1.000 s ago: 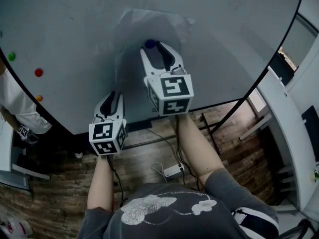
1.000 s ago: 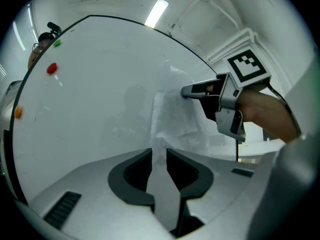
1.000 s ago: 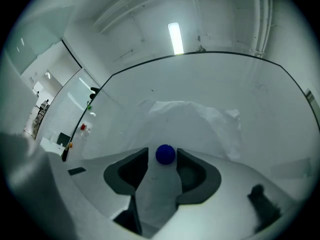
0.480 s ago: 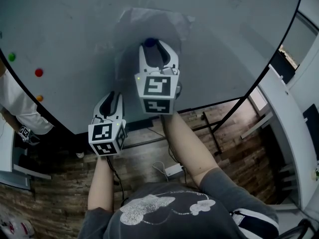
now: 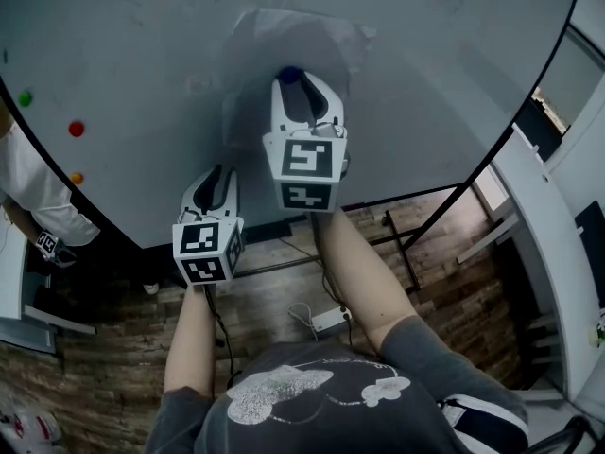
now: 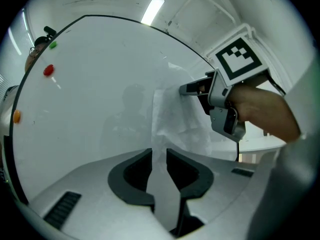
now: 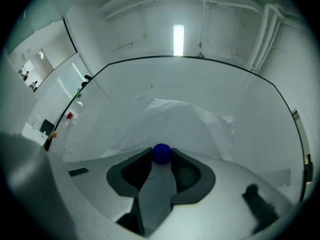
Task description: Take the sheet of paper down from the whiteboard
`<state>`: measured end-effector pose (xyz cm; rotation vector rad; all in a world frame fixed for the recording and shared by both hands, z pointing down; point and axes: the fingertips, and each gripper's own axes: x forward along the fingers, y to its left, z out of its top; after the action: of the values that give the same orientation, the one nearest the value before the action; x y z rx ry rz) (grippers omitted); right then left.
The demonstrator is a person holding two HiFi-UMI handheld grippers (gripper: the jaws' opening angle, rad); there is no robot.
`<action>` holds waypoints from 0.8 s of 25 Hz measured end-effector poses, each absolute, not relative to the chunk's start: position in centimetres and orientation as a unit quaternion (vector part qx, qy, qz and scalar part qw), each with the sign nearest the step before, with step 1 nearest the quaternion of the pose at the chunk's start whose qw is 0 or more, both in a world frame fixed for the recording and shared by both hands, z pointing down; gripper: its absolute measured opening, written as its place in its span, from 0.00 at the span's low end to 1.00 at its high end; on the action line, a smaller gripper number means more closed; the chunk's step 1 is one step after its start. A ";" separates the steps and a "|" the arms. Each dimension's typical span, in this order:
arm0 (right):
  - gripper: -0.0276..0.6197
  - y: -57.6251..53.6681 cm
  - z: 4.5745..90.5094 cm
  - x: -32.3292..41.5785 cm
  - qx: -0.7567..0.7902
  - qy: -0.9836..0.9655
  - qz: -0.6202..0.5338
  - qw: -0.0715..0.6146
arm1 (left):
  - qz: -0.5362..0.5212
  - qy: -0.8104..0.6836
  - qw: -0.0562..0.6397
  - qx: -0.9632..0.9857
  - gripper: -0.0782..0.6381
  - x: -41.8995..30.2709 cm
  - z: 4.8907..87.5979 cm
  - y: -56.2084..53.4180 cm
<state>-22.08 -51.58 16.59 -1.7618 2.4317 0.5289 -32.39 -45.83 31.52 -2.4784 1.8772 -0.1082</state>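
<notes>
left tongs (image 6: 159, 153) — pinching sheet of paper (image 6: 176, 118) edge | right tongs (image 7: 161, 157) — closing on blue magnet (image 7: 161, 152) between them

In my head view the right gripper (image 5: 301, 83) covers the middle of the sheet of paper (image 5: 260, 41) and most of the blue magnet (image 5: 289, 75). Its jaws are closing with the magnet between them, and I can't tell whether they touch it. The whiteboard (image 5: 142, 64) runs off the top and left edges. In the left gripper view the sheet's bottom corner sinks between the jaws of the left gripper (image 6: 159, 156), contact unclear.
</notes>
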 end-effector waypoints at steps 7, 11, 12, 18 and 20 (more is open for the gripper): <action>0.24 -51.5 16.7 -22.2 -0.569 0.802 0.175 0.044 | -0.025 0.599 0.007 -0.800 0.36 -32.1 31.5 -47.8; 0.24 -51.4 16.7 -22.1 -0.565 0.805 0.176 0.044 | -0.034 0.604 0.013 -0.796 0.36 -31.3 31.2 -48.5; 0.24 -51.4 16.7 -22.1 -0.565 0.805 0.176 0.044 | -0.034 0.611 0.011 -0.791 0.36 -31.4 31.2 -48.6; 0.24 -51.3 16.6 -22.2 -0.567 0.803 0.178 0.049 | -0.024 0.636 -0.002 -0.771 0.26 -32.2 31.1 -48.7; 0.24 -51.2 16.6 -22.2 -0.568 0.802 0.177 0.050 | -0.028 0.633 0.000 -0.774 0.19 -31.9 31.0 -48.7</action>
<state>-22.21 -51.18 16.63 -1.7295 2.4439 0.5407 -31.92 -48.70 31.00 -2.4312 1.9891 -0.0874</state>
